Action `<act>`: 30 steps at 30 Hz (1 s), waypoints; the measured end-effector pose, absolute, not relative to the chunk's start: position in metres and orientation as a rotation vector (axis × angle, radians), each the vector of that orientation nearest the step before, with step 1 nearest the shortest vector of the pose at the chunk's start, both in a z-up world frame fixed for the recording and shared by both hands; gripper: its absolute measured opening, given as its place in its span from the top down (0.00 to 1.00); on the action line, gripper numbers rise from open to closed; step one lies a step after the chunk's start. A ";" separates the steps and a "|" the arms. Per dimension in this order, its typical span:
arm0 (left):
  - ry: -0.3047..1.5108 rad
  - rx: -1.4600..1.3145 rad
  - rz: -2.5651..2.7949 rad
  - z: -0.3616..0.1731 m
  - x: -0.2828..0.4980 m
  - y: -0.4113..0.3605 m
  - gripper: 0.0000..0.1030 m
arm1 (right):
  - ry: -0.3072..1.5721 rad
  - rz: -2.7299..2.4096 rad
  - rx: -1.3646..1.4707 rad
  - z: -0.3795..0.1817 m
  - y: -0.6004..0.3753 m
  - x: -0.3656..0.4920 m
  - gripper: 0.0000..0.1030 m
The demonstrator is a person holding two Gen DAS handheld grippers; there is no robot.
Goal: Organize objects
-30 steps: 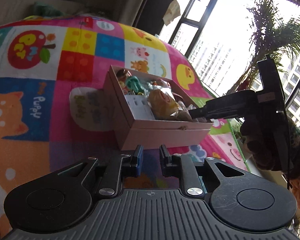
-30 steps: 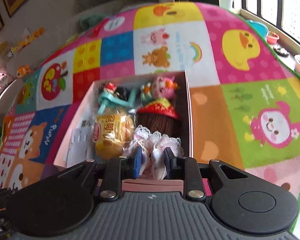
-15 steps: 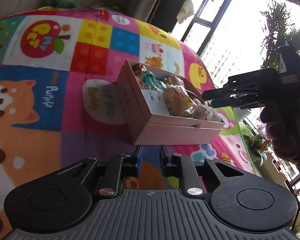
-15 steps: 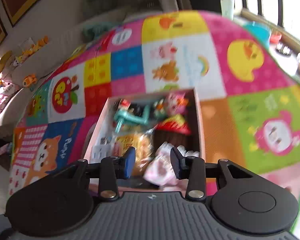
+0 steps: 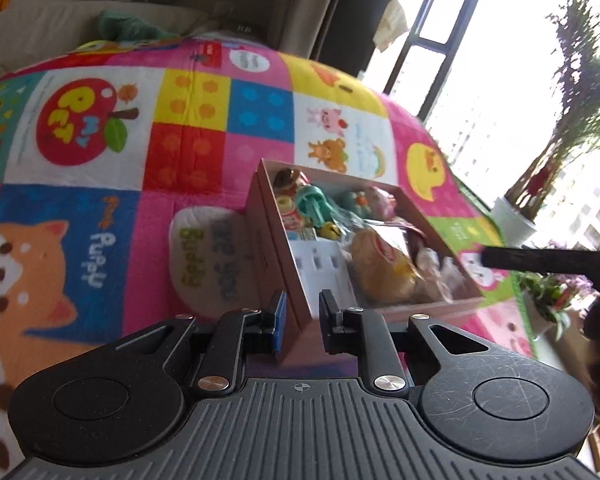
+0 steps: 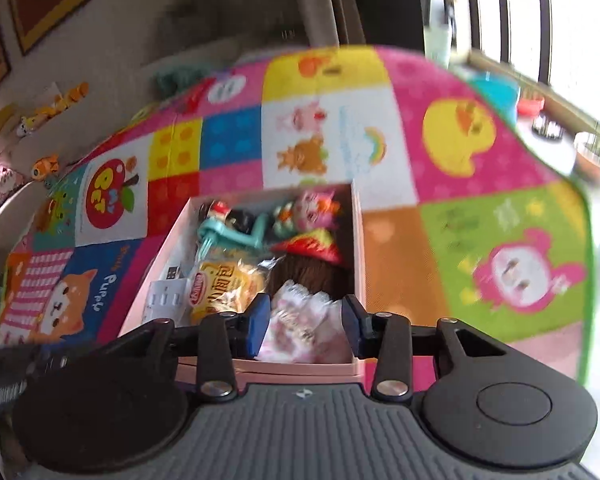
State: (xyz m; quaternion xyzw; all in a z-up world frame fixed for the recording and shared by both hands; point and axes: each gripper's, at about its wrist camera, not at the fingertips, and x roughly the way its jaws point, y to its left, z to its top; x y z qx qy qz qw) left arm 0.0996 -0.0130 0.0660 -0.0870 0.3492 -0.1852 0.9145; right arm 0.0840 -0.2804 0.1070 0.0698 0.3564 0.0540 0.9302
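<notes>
An open pink box (image 5: 266,240) (image 6: 357,248) sits on the colourful play mat, packed with toys. Inside lie a doll in a white lace dress (image 6: 296,336), a yellow bread packet (image 6: 224,284) (image 5: 384,272), a teal toy (image 6: 228,236) (image 5: 312,204) and a white card (image 5: 320,268). My right gripper (image 6: 306,320) hovers over the doll; its jaws are opening and the pads stand clear of the lace. Its black finger (image 5: 540,260) reaches in from the right in the left wrist view. My left gripper (image 5: 303,314) is shut, empty, just before the box's near corner.
The play mat (image 5: 100,220) covers the floor around the box. A potted plant (image 5: 540,208) and windows stand at the right. A sofa (image 5: 40,28) lies beyond the mat. Small toys (image 6: 44,164) sit at the far left, a blue bowl (image 6: 496,88) by the window.
My right gripper let go of the lace doll, opened and drew up and back from the box. My left gripper swung closer to the box's near corner, still shut.
</notes>
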 end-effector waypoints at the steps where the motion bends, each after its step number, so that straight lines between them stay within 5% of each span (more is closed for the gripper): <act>1: 0.732 -0.158 -0.352 0.063 0.110 -0.019 0.77 | 0.713 0.106 0.119 0.108 -0.283 0.078 0.59; 8: 0.776 -0.001 -0.215 0.053 0.137 -0.038 0.45 | 0.671 0.048 -0.155 0.068 -0.289 0.047 0.59; 12: 0.789 0.008 -0.168 0.051 0.137 -0.026 0.18 | 0.709 0.114 -0.192 0.037 -0.271 0.046 0.59; 22: 0.752 -0.029 -0.097 0.047 0.145 0.027 0.04 | 0.699 0.186 -0.154 0.033 -0.216 0.071 0.52; 30: 0.725 -0.068 -0.096 0.043 0.151 0.047 0.01 | 0.684 0.185 -0.196 0.032 -0.195 0.086 0.52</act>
